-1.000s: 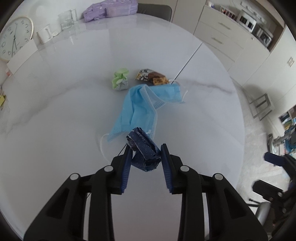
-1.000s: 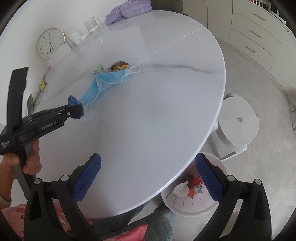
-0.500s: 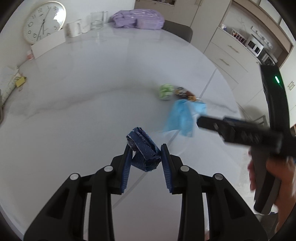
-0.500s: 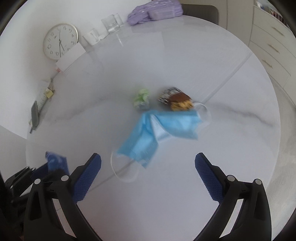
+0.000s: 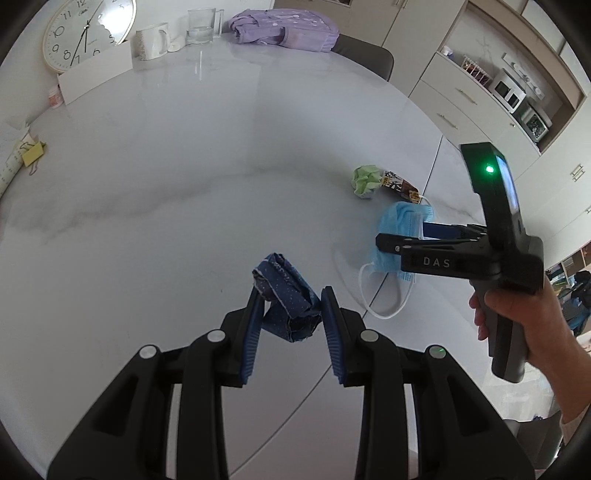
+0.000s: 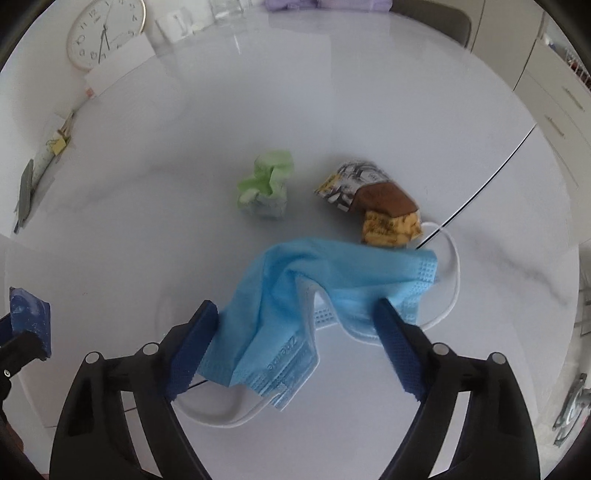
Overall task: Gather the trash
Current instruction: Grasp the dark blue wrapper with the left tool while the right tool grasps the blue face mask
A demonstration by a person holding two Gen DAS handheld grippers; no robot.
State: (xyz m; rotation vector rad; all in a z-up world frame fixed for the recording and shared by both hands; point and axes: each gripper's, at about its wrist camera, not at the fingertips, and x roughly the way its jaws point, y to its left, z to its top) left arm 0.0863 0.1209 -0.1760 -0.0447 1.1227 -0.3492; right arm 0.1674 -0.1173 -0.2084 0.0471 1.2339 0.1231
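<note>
My left gripper (image 5: 290,306) is shut on a crumpled dark blue wrapper (image 5: 286,299) and holds it above the white table (image 5: 166,184). The wrapper also shows at the left edge of the right wrist view (image 6: 29,317). A light blue face mask (image 6: 314,295) lies crumpled on the table. My right gripper (image 6: 297,314) is open, its fingers on either side of the mask; the left wrist view shows it (image 5: 402,243) low over the mask (image 5: 399,229). A green crumpled paper (image 6: 267,188) and a brown and yellow snack wrapper (image 6: 373,203) lie just beyond.
At the table's far edge stand a round clock (image 5: 85,33), a white mug (image 5: 151,40), a glass (image 5: 201,26) and a purple bag (image 5: 284,27). Yellow notes (image 5: 33,155) lie at the left. White cabinets (image 5: 480,92) stand behind to the right.
My right gripper has swung from the table's edge over to the face mask and lowered around it, narrowing a little. My left gripper has turned left, still holding the blue wrapper.
</note>
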